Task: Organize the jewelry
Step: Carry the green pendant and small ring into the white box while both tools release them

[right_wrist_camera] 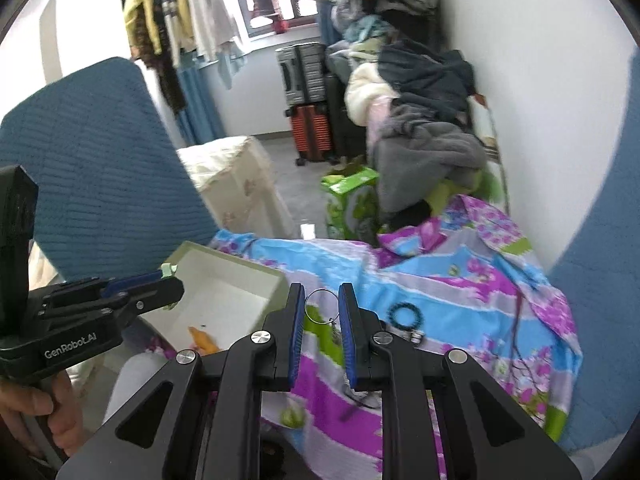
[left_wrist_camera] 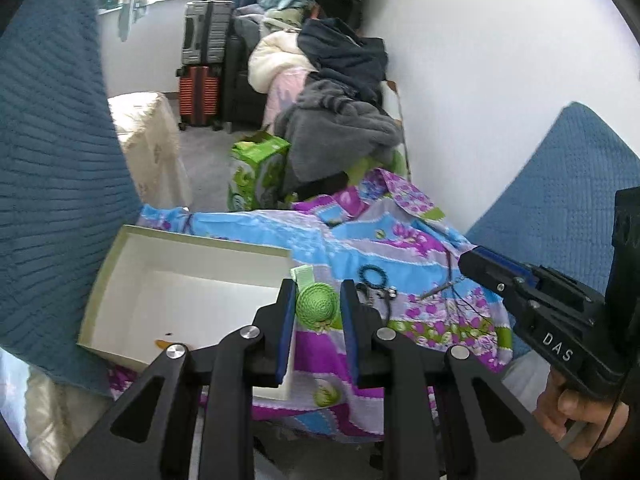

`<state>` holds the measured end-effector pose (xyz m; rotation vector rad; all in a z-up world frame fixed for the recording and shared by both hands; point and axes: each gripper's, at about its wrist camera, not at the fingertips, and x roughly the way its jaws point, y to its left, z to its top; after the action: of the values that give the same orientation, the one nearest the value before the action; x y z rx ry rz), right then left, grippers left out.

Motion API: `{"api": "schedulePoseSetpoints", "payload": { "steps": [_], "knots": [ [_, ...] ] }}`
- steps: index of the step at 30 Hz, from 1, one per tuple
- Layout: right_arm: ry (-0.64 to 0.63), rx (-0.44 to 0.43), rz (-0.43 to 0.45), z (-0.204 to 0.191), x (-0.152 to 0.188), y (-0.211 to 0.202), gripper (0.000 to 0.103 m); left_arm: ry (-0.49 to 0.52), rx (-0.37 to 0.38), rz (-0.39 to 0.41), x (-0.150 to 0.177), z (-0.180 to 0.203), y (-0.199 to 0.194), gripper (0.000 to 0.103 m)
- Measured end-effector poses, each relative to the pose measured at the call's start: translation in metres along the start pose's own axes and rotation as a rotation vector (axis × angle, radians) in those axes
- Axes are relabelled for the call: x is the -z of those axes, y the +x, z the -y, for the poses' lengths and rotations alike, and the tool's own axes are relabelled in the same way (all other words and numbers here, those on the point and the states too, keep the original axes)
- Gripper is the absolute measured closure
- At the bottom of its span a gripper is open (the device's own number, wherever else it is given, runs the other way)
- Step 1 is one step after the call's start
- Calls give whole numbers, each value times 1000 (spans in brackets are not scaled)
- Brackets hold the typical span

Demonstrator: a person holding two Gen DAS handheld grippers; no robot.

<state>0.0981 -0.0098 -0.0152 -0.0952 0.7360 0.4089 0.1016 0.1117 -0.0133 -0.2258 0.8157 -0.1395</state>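
Note:
A small green woven hat-shaped ornament (left_wrist_camera: 316,305) sits between the pads of my left gripper (left_wrist_camera: 317,285), which is shut on it above the floral cloth (left_wrist_camera: 360,360). In the right wrist view, my right gripper (right_wrist_camera: 320,289) is shut on a thin wire hoop (right_wrist_camera: 320,307) with a small dangling charm. An open white box (left_wrist_camera: 208,238) lies to the left with an orange bit (right_wrist_camera: 204,340) inside. On the cloth lie a black bead bracelet (left_wrist_camera: 374,274), a small silvery piece (left_wrist_camera: 391,291) and a corded necklace (left_wrist_camera: 450,268). The left gripper (right_wrist_camera: 176,285) hovers over the box (right_wrist_camera: 224,258).
Blue quilted cushions (left_wrist_camera: 52,160) stand on both sides of the cloth. A white wall (left_wrist_camera: 480,80) rises behind. Beyond the cloth's far edge are a heap of clothes (left_wrist_camera: 340,120), a green bag (left_wrist_camera: 260,168) and suitcases (left_wrist_camera: 204,60). A hand (left_wrist_camera: 576,412) holds the right gripper's handle.

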Motion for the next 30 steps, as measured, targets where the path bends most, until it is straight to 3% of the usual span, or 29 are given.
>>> {"api": "schedulePoseSetpoints", "payload": {
  "steps": [14,21,30],
  "knots": [
    [-85,-118,-94,-73,-9,86,88,-72,-54,-12,4,-77,24,80],
    [-95,-130,-189,-85,9,143,88,-108,-77,-77,19,-108,55,80],
    [-108,-129,-289,-90,29,178,87,-166,-92,-146,35,-132,81,79]
  ]
}}
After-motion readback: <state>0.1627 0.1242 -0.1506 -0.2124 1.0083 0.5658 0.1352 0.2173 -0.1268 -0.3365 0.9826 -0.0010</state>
